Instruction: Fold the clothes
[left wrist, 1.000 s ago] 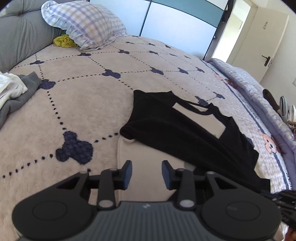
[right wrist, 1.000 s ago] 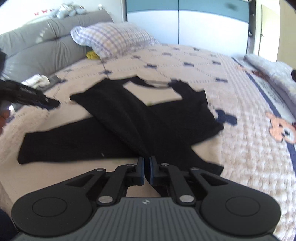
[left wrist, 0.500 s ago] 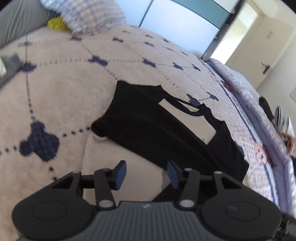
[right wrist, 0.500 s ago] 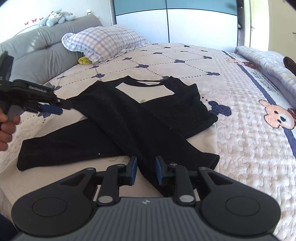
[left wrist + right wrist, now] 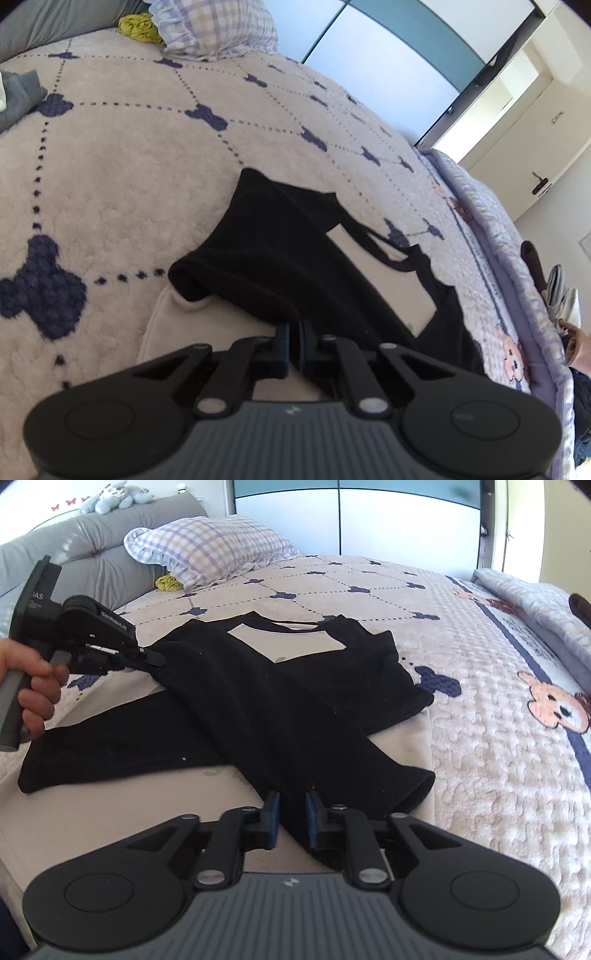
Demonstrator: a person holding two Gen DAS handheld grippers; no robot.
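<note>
left tongs (image 5: 293, 341) just closed, pinching the folded shoulder edge of the black T-shirt (image 5: 295, 701) | my right tongs (image 5: 291, 819) just closed, gripping its near hem fold | shirt lies part-folded on a beige board (image 5: 110, 812) at the bed's (image 5: 498, 757) near edge | checked pillow (image 5: 210, 550) by the headboard

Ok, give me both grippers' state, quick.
Left gripper: just closed, shut on the black shirt.
Right gripper: shut on the shirt's folded sleeve.
</note>
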